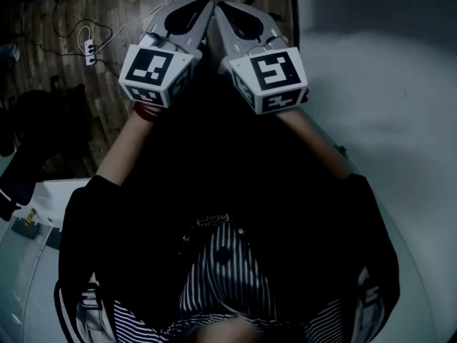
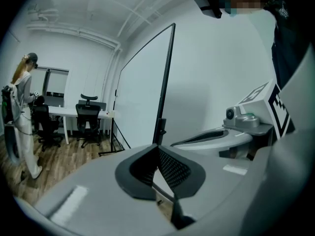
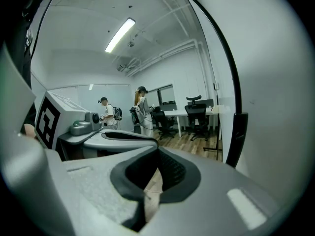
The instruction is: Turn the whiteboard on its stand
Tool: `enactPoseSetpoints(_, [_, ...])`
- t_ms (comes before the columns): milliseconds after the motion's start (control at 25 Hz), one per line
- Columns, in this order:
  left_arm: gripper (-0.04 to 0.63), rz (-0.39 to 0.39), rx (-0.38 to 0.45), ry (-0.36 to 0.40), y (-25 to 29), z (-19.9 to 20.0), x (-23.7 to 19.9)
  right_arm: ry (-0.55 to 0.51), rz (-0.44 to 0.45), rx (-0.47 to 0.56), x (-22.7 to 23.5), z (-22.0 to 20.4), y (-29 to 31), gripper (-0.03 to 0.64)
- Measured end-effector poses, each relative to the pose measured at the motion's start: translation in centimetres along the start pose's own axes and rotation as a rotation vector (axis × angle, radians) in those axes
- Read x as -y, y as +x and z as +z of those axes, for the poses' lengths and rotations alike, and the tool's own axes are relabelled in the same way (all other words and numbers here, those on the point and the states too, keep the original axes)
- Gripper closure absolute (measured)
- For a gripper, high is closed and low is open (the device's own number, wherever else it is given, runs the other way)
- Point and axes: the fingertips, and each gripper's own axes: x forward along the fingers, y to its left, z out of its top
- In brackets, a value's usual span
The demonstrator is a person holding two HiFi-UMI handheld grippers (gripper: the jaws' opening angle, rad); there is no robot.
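The whiteboard (image 2: 140, 95) stands upright just ahead, its black frame edge (image 2: 167, 82) facing me; in the right gripper view its white face (image 3: 275, 107) fills the right side behind the black frame (image 3: 231, 82). In the head view the board (image 1: 378, 84) lies to the right of both grippers. My left gripper (image 1: 206, 4) and right gripper (image 1: 223, 7) are held side by side, tips nearly touching, short of the frame edge. Both are shut with nothing between the jaws. Each gripper view shows its own closed tips, left (image 2: 158, 147) and right (image 3: 157, 150), with the other gripper beside it.
Black office chairs (image 2: 88, 113) and a white desk (image 2: 69, 111) stand at the back. One person (image 2: 22, 112) stands at the left, two more (image 3: 140, 109) further off. A power strip (image 1: 90, 51) with cables lies on the wooden floor. A white table (image 1: 28, 263) is at my lower left.
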Motion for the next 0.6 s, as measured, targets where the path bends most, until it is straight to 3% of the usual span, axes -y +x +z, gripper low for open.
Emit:
enactPoseSetpoints(280, [0.600, -0.119, 0.024, 0.065, 6.5, 2.7, -1.1, -0.007, -0.114, 0.041, 5.7, 2.4, 1.7, 0.617])
enactPoseSetpoints(600, [0.600, -0.210, 0.050, 0.086, 10.4, 5.9, -3.2, -0.011, -0.213, 0.061, 9.3, 5.8, 4.0, 0.617])
